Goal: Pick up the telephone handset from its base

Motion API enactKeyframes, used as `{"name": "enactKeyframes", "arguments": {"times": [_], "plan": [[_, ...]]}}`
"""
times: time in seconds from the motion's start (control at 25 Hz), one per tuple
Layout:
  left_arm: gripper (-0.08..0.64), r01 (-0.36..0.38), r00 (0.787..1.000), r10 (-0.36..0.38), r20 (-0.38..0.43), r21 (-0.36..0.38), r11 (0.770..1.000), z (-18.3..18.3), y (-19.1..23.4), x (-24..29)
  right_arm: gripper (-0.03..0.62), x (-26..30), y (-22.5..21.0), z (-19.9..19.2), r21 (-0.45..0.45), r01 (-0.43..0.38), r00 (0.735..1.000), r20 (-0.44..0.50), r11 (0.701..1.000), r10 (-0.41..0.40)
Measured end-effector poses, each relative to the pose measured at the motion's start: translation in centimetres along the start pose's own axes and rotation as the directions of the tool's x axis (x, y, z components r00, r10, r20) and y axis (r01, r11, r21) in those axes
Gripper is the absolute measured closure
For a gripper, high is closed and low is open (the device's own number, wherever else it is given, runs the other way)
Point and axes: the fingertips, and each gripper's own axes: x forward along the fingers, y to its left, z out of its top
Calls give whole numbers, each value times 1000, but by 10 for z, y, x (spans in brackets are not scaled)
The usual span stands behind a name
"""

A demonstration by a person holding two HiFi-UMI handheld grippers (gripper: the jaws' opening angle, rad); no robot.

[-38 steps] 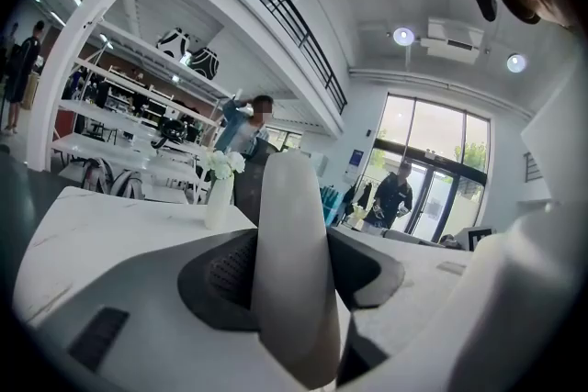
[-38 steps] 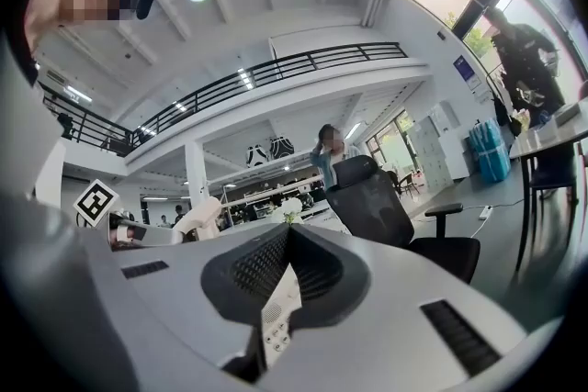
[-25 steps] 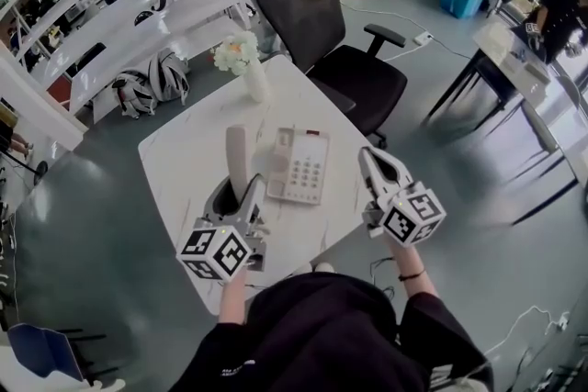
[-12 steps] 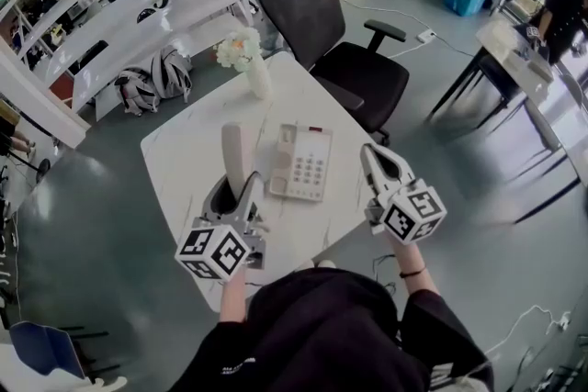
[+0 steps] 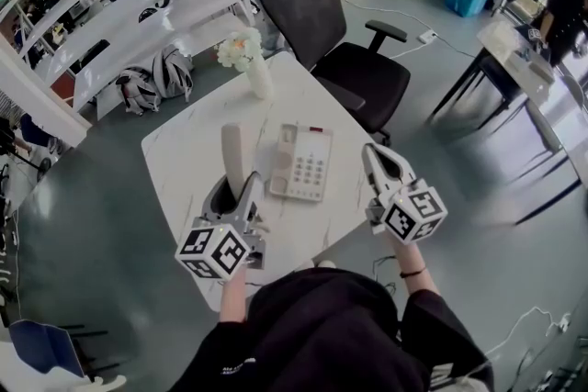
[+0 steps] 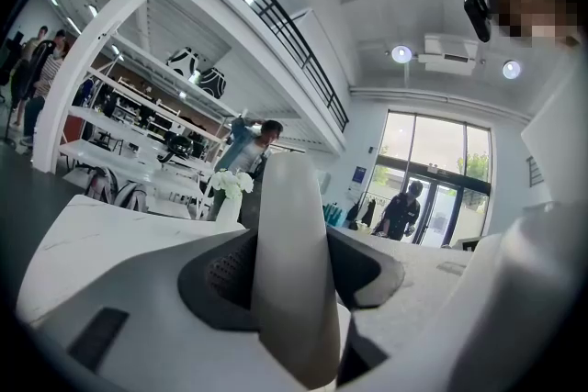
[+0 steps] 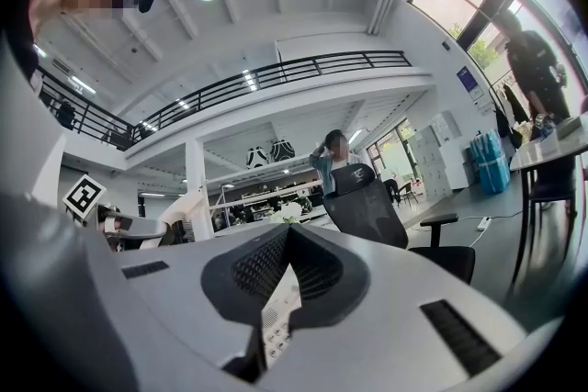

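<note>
Over the left half of the table (image 5: 180, 153), the left gripper (image 5: 236, 196) pinches the handset (image 5: 233, 150) by its near end. Its jaws stand fairly wide, with both pads pressed on the handset's sides. The handset is off the base (image 5: 301, 163) and just left of it. Its long axis runs away from the person toward the table's far edge, and its free end points that way. In the left gripper view it rises steeply between the jaws. The right gripper (image 5: 373, 157) hangs at the table's right edge with its jaws pressed together at the tips and nothing between them. It is near the base without touching it. The base lies keypad up at mid-table. A vase (image 5: 258, 76) of flowers stands at the far corner, and a chair (image 5: 342, 60) is just beyond it.
</note>
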Motion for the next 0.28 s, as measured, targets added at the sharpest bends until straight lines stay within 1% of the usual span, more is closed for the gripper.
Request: {"name": "enactKeyframes", "arguments": {"times": [0.28], "plan": [[353, -8, 1000, 8, 2, -4, 1000, -1, 3, -2, 601, 0, 0, -3, -1, 0, 1000, 1, 1000, 0]]}}
